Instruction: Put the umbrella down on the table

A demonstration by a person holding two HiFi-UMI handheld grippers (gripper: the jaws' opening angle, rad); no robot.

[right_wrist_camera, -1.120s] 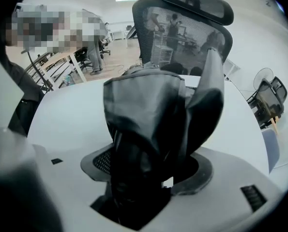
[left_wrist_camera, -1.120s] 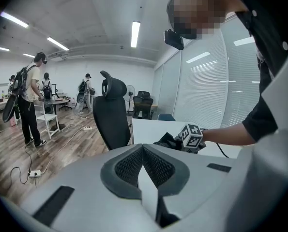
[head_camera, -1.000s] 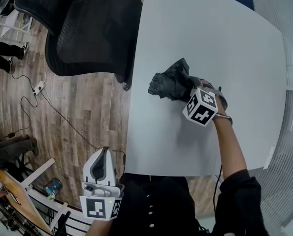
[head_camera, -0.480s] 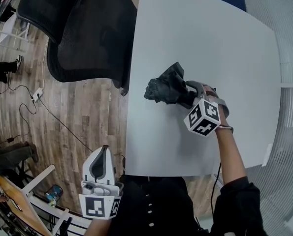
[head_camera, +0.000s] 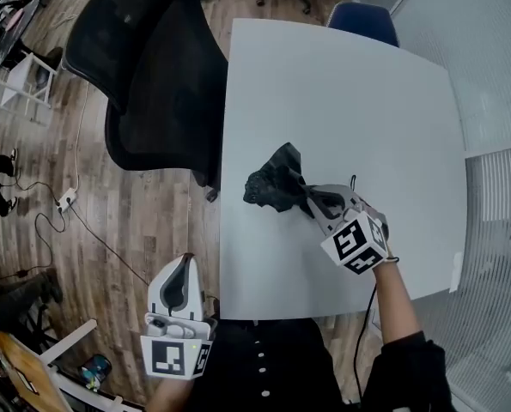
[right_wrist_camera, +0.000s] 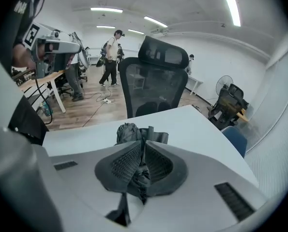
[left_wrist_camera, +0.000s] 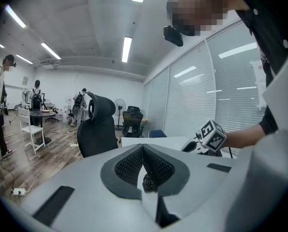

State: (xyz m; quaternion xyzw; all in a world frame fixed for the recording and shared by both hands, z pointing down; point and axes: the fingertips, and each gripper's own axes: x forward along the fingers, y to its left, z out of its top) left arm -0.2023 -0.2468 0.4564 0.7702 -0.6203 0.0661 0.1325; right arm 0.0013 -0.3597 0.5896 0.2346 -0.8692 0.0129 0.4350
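Where the wood floor (head_camera: 152,213) runs along the left edge of the table (head_camera: 341,93), a white power strip (head_camera: 66,201) lies on its cable. Low in the head view, the left gripper (head_camera: 184,266) is held off the table, over the floor by the near left corner, with its tip pointing away from the person. In the left gripper view its jaws are pressed together with nothing clamped between them. Farther up, a black mesh office chair (head_camera: 156,67) stands against the table's left side. A blue chair (head_camera: 363,15) shows at the far edge.

Centre: the umbrella (head_camera: 272,187), black, folded and crumpled, lies on the white tabletop, nearer the left edge than the right. Its right-hand end runs into the right gripper (head_camera: 313,202). In the right gripper view the jaws have just been closing and now sit nearly together, with a fold of the umbrella's dark fabric pinched between the ribbed pads (right_wrist_camera: 125,163). The rest of the bundle spreads on the table beyond the tips. The marker cube (head_camera: 355,240) sits behind the jaws, then comes the hand, then a black sleeve (head_camera: 410,367) running back past the near edge.

Right of the table are slatted blinds (head_camera: 495,230). Several people stand among desks in the background of both gripper views.
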